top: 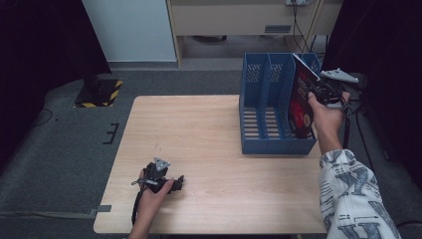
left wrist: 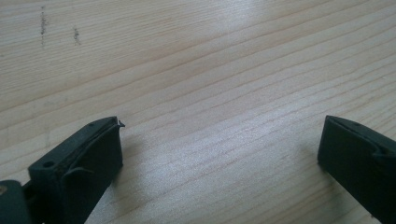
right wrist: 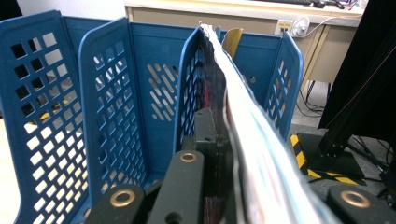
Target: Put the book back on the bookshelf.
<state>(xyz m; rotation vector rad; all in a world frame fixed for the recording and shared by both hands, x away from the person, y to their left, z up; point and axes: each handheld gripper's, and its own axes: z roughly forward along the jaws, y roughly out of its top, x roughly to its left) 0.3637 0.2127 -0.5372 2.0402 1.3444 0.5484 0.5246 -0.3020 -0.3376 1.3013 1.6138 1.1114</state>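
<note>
A blue file rack (top: 266,144) with three slots stands at the right rear of the wooden table (top: 199,129). A red-and-black book (top: 301,102) leans upright in the rack's rightmost slot, its top corner above the rim. My right gripper (top: 318,92) is shut on the book's right edge. In the right gripper view the book (right wrist: 247,140) runs edge-on between the jaws of the right gripper (right wrist: 224,126), with the rack's perforated dividers (right wrist: 107,93) to its left. My left gripper (top: 176,183) rests on the table near the front left; its jaws stand wide open over bare wood (left wrist: 219,135).
A black-and-yellow striped block (top: 99,92) sits on the grey floor left of the table. A white cabinet (top: 132,30) and a beige desk (top: 239,20) stand behind. Dark curtains and a black stand with a striped base (right wrist: 308,158) are close on the right.
</note>
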